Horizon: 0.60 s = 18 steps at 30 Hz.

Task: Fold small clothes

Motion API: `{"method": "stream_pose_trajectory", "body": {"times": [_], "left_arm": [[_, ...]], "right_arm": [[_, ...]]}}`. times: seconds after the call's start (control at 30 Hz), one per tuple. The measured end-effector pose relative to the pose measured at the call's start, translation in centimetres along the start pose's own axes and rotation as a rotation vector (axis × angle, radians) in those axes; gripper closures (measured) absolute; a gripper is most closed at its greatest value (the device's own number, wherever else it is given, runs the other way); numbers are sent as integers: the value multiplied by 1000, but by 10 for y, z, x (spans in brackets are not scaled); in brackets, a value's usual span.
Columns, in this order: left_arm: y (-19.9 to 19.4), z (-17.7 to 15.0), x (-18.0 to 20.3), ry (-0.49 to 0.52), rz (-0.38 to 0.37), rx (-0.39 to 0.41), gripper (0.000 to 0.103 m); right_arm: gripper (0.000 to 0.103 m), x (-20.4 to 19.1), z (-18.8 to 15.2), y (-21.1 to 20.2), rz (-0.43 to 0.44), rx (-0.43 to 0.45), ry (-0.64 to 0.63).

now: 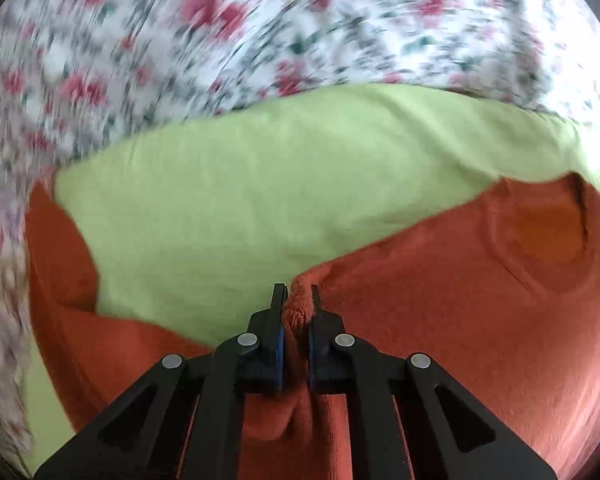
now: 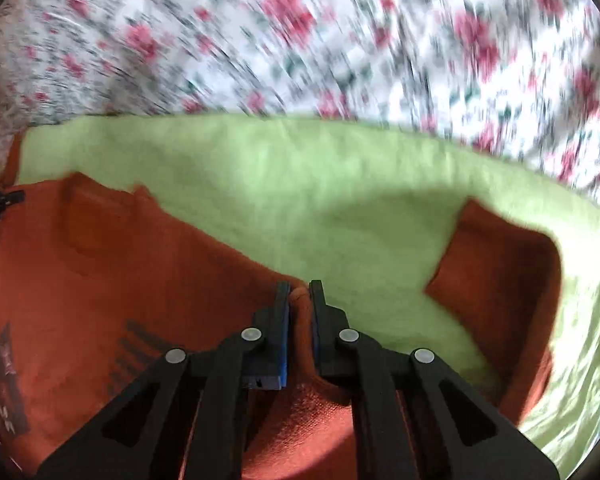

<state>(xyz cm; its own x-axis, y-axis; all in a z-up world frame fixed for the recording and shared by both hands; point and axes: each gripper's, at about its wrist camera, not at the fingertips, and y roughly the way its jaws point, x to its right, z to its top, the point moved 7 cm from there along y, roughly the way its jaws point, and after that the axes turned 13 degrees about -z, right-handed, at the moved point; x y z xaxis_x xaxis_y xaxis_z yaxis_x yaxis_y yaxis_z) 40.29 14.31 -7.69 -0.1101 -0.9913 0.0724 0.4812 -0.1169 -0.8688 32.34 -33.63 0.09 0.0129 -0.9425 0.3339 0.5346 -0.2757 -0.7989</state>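
Orange sweater (image 1: 460, 320) pinched at both shoulders.
Left gripper (image 1: 297, 294) and right gripper (image 2: 299, 292) each clamp its knit edge; green cloth (image 1: 240, 200) lies beyond them.

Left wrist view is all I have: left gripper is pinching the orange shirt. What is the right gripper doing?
Observer: The right gripper is also shut on the orange shirt, pinching a fold of its edge.
Operator: Any print on the shirt? I see only a collar.
Observer: Yes, dark print sits left of the right gripper; too blurred to read.
Operator: Where is the sleeve on that side?
Observer: An orange sleeve lies to the right on the green cloth, apart from the right gripper.
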Motion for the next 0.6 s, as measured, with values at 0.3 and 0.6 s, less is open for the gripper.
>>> {"method": "stream_pose_trajectory", "body": {"times": [0.3,0.6], "left_arm": [[4,-7,4,-16,54,-22,79],[-87,1,28,-94,-46,140,39]], "right_arm": [[81,9,0,7,-4,-59,103],[32,141,10,-88,-94,112,329]]}}
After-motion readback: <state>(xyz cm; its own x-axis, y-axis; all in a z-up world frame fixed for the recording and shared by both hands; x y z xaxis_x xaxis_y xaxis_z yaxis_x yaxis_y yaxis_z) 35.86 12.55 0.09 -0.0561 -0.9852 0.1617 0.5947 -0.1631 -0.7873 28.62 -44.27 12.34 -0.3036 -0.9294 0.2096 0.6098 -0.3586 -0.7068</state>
